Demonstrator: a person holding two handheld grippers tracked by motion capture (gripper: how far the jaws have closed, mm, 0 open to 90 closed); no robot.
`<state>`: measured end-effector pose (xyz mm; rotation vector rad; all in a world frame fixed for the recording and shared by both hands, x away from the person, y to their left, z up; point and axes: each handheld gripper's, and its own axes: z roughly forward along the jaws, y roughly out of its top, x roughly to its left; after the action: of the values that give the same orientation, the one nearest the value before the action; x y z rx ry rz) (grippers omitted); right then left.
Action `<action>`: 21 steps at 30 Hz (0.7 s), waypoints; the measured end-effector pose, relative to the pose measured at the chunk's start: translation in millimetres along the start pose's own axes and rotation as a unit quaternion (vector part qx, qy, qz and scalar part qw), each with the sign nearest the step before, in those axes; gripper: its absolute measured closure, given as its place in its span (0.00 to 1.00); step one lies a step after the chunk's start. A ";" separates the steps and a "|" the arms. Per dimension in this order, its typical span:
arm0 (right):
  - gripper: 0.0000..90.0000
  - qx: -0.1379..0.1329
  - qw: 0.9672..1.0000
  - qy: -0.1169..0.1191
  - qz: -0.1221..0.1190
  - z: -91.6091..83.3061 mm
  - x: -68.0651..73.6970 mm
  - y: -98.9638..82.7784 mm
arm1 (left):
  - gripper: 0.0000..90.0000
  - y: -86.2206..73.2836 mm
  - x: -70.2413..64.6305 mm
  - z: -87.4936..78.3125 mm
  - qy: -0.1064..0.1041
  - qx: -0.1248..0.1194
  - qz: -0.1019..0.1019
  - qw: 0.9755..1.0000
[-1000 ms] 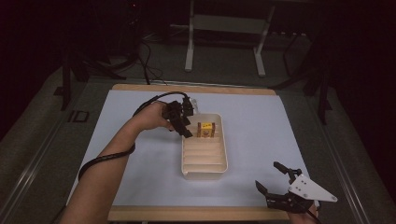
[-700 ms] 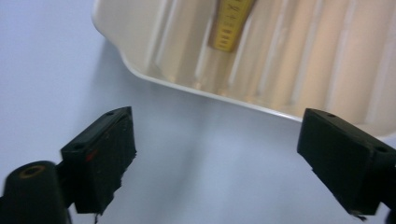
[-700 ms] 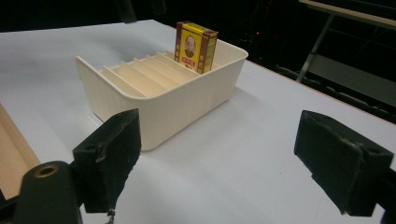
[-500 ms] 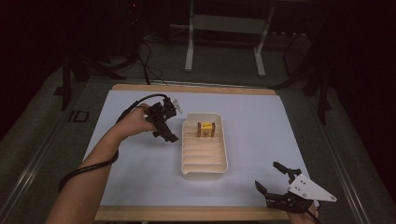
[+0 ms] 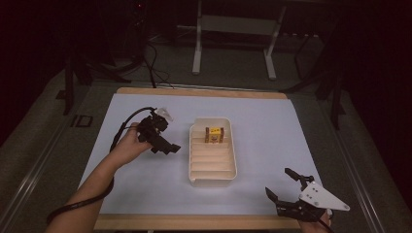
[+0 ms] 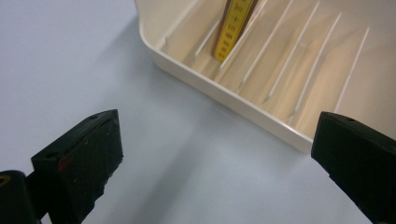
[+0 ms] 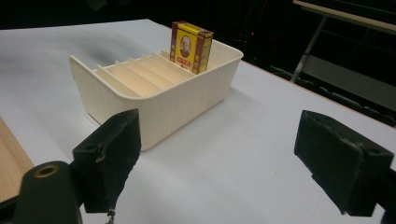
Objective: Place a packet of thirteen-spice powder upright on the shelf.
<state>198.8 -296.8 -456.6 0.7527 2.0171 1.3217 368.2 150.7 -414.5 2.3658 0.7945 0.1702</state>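
So the little yellow-and-red box [image 5: 214,134] is now standing upright in one of the far slots of the cream slotted tray [image 5: 193,154], just above the middle of the high view. The left gripper [image 5: 170,148] has let go of it. A second ago it was right over the tray's upper end by the box; now it's pulled off to the left of the tray, over the pale blue mat [image 5: 121,116]. Its jaws have just been opening and now stand wide with nothing between them. You can see bare mat through the gap in the left gripper view, with the tray corner [image 6: 154,44] in the upper part of the frame.

The right gripper [image 5: 283,188] hasn't budged, parked in the lower right near the wooden table edge [image 5: 194,222], jaws spread wide and empty.

Looks to me like the placing step is done and the left hand is just clearing out.
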 end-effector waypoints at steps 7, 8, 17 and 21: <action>0.16 0.001 1.000 -0.004 0.001 0.1 0.1 -0.1 | 0.02 -23.5 -12.0 -10.0 -0.002 -0.043 -0.034 0.999; 0.16 0.001 1.000 -0.005 0.001 0.1 0.0 -0.2 | 0.02 -26.5 -13.8 -11.0 -0.004 -0.048 -0.039 0.998; 0.16 -0.009 1.000 -0.013 0.006 -1.2 -0.9 -0.5 | 0.02 -52.0 -34.5 -13.6 0.014 -0.052 -0.050 0.997; 0.16 -0.011 1.000 -0.014 0.010 -1.4 -1.2 -0.6 | 0.02 -63.1 -42.9 -14.0 0.029 -0.049 -0.049 0.997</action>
<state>198.5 -298.7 -456.5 0.7775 1.9743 1.3358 297.6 172.2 -438.4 2.2326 0.9077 0.2335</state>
